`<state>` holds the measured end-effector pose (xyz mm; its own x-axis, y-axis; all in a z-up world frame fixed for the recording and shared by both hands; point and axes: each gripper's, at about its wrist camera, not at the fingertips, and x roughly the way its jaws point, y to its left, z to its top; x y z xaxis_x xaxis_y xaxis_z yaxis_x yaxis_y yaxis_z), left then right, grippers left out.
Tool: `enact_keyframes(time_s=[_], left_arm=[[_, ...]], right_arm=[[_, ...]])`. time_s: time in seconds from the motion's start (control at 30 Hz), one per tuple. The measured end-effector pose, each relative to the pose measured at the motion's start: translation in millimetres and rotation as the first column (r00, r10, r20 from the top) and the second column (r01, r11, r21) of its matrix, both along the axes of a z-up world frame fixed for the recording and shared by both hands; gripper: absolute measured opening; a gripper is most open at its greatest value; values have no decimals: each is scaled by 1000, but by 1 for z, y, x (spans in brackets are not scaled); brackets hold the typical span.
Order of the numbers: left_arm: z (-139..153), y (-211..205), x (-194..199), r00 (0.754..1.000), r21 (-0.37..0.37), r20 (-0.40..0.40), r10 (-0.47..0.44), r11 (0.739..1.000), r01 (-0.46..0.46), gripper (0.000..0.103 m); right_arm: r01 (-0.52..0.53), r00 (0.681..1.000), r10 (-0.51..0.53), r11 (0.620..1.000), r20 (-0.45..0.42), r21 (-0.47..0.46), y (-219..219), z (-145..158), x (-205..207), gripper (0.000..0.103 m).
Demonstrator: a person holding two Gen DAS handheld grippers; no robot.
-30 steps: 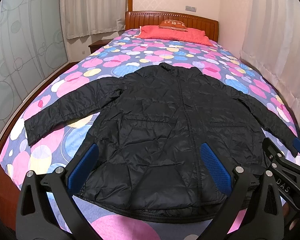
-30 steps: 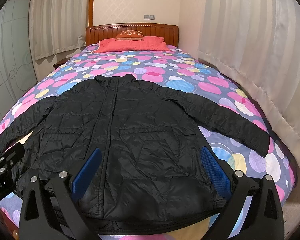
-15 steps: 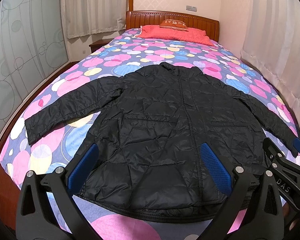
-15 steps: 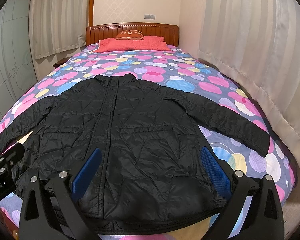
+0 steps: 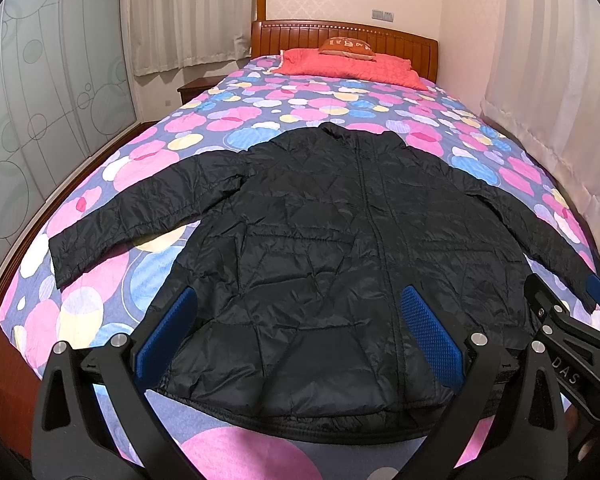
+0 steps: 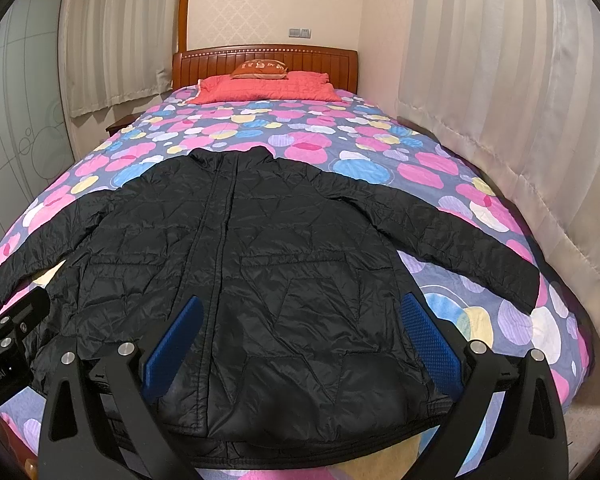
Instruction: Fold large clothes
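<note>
A black quilted jacket [image 5: 340, 248] was seen spread flat, front up and zipped, on the near half of a bed [image 5: 260, 120] covered in a bedspread of pink, blue and yellow circles. Its collar pointed toward the wooden headboard [image 5: 344, 34] at the top of the frame, and its hem lay along the lower edge, close to the foot of the bed.

In the left wrist view, the whole of the sleeve at frame left [image 5: 140, 216] was shown, stretched out to its cuff, while the opposite sleeve was cut off behind the right gripper [image 5: 568, 340], visible at the lower right. A frosted glass panel [image 5: 32, 120] with circle outlines was shown at the left edge only in this view in full.

In the right wrist view, the sleeve at frame right [image 6: 460, 248] was seen complete to its cuff, and a long pale curtain [image 6: 520, 120] was shown along the right side. Part of the left gripper [image 6: 4, 340] appeared at the lower left.

The left gripper's jaws were held wide apart, low in their own view, with nothing between them; the right gripper's jaws were likewise spread wide and empty. The fabric looked glossy and lightly creased, with diamond stitching and two pocket seams.
</note>
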<state>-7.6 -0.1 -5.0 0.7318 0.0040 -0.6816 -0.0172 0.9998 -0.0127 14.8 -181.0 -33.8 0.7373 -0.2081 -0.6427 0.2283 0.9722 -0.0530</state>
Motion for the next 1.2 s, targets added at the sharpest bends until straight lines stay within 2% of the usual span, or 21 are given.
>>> enact_keyframes(time_s=[0.63, 0.67, 0.77, 1.03, 1.13, 1.2], left_arm=[[-5, 3, -4, 1000, 0, -6, 2, 1000, -2, 101], [-19, 10, 0, 1000, 0, -11, 4, 1000, -4, 101], [-26, 11, 4, 1000, 3, -25, 8, 1000, -8, 101], [-51, 26, 36, 993, -15, -111, 39, 999, -41, 101], [-64, 38, 53, 989, -3, -115, 97, 995, -98, 101], [-71, 44, 66, 984, 3, -129, 120, 993, -121, 101]], right_arm=[[-5, 1000, 5, 1000, -11, 3, 1, -7, 2, 98], [-7, 1000, 7, 1000, -15, 4, 1, -8, 3, 98], [-10, 1000, 11, 1000, -28, 25, -3, -13, 6, 98], [37, 997, -29, 993, -71, 112, -38, -35, 24, 98], [93, 995, -86, 985, -53, 146, -62, -43, 27, 98], [134, 991, -128, 974, -46, 182, -83, -46, 29, 89]])
